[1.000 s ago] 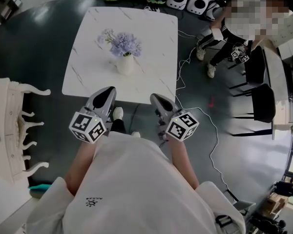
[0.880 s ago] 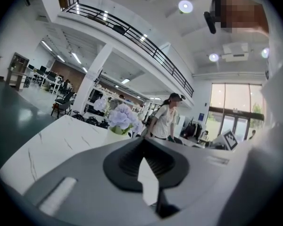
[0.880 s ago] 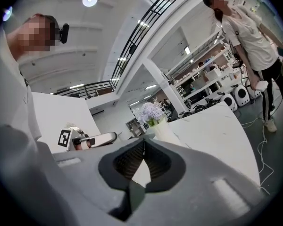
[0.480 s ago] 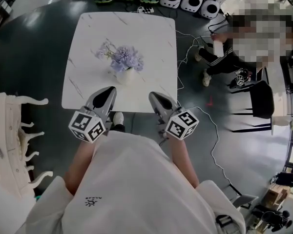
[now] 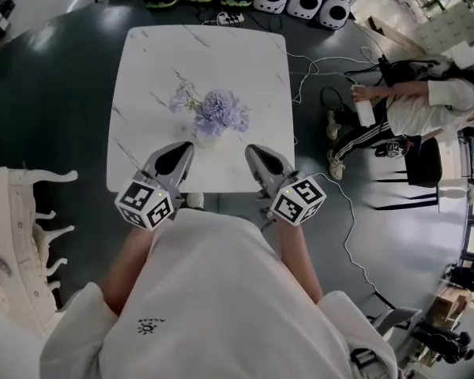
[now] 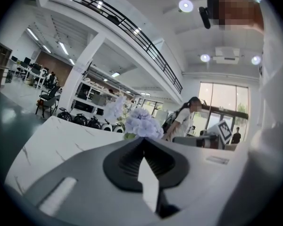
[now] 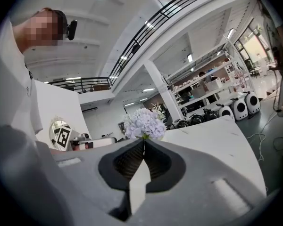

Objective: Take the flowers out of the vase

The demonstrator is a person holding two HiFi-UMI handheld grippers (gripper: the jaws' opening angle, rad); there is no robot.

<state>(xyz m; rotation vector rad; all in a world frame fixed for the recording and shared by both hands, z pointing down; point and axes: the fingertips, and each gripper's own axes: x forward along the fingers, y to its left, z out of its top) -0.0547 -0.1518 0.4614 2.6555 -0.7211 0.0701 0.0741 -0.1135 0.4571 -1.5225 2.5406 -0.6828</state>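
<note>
On the white marble bench (image 5: 245, 61), toward its near edge, the purple flowers (image 5: 220, 110) stand in a small pale vase (image 5: 208, 138). Just on the near side, the left tool (image 5: 182, 147) and the right tool (image 5: 254, 150) point toward the flowers, each with its jaws closed together and holding nothing.

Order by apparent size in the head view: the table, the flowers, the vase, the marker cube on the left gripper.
1. table
2. flowers and marker cube look alike; the cube is nearer the camera, so I do not rank them.
3. vase, mostly hidden under the flowers.
</note>
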